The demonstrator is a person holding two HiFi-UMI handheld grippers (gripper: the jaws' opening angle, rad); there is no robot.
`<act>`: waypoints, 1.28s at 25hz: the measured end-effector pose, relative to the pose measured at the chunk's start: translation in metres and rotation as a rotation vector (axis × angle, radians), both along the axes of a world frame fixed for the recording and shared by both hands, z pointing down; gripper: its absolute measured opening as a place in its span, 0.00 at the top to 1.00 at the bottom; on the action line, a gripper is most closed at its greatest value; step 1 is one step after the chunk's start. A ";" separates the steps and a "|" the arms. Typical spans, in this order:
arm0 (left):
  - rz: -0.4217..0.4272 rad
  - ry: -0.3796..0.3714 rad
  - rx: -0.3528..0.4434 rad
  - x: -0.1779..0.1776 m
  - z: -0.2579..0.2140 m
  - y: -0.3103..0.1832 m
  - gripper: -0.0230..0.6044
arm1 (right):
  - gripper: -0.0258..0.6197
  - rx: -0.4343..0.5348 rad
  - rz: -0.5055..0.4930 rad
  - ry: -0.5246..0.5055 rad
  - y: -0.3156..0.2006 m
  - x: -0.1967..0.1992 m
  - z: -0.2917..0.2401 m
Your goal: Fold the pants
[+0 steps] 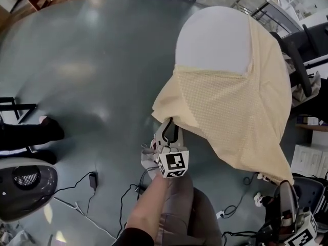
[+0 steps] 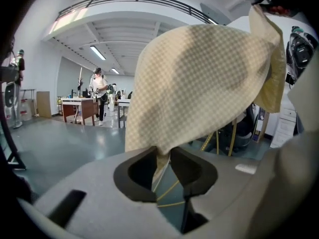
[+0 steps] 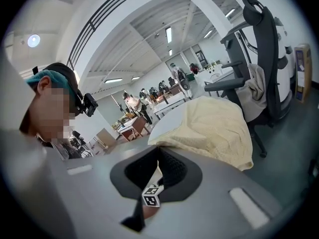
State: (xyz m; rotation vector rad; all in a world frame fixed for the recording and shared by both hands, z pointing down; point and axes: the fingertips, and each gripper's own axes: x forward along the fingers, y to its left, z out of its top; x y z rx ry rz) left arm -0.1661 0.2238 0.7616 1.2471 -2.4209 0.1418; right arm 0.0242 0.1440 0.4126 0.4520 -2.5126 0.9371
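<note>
Pants (image 1: 237,106) drape off table (image 1: 212,40) — left tool (image 2: 163,156) pinches their corner

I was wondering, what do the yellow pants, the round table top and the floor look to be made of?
Pants: thin woven cloth, probably cotton, matte; a fine check pattern shows and it hangs in soft folds. Table: smooth white top with a dull sheen, likely laminate or plastic; I cannot tell which. Floor: hard grey-green coating, glossy, since pale patches of light reflect in it.
</note>
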 end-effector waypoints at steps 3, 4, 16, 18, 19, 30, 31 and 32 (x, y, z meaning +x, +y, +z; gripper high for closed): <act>0.001 -0.011 0.005 -0.005 -0.012 0.001 0.95 | 0.95 0.007 -0.003 0.009 0.001 0.001 0.001; 0.011 -0.008 0.012 -0.005 -0.018 0.002 0.95 | 0.95 0.013 -0.005 0.016 0.000 0.003 0.002; 0.122 -0.108 -0.130 -0.023 -0.133 0.070 0.95 | 0.95 0.132 0.006 0.124 -0.014 0.032 -0.009; 0.186 -0.125 -0.136 -0.030 -0.162 0.066 0.95 | 0.95 0.144 0.002 0.133 -0.014 0.036 -0.014; 0.221 -0.130 -0.129 -0.033 -0.178 0.059 0.95 | 0.95 0.144 0.006 0.128 -0.014 0.036 -0.016; 0.388 -0.154 -0.151 -0.082 -0.304 -0.006 0.95 | 0.95 0.109 0.065 0.067 -0.023 0.018 -0.020; 0.408 -0.163 -0.155 -0.085 -0.313 -0.015 0.95 | 0.95 0.110 0.071 0.067 -0.026 0.017 -0.019; 0.430 -0.171 -0.155 -0.086 -0.321 -0.024 0.95 | 0.95 0.112 0.074 0.068 -0.028 0.017 -0.018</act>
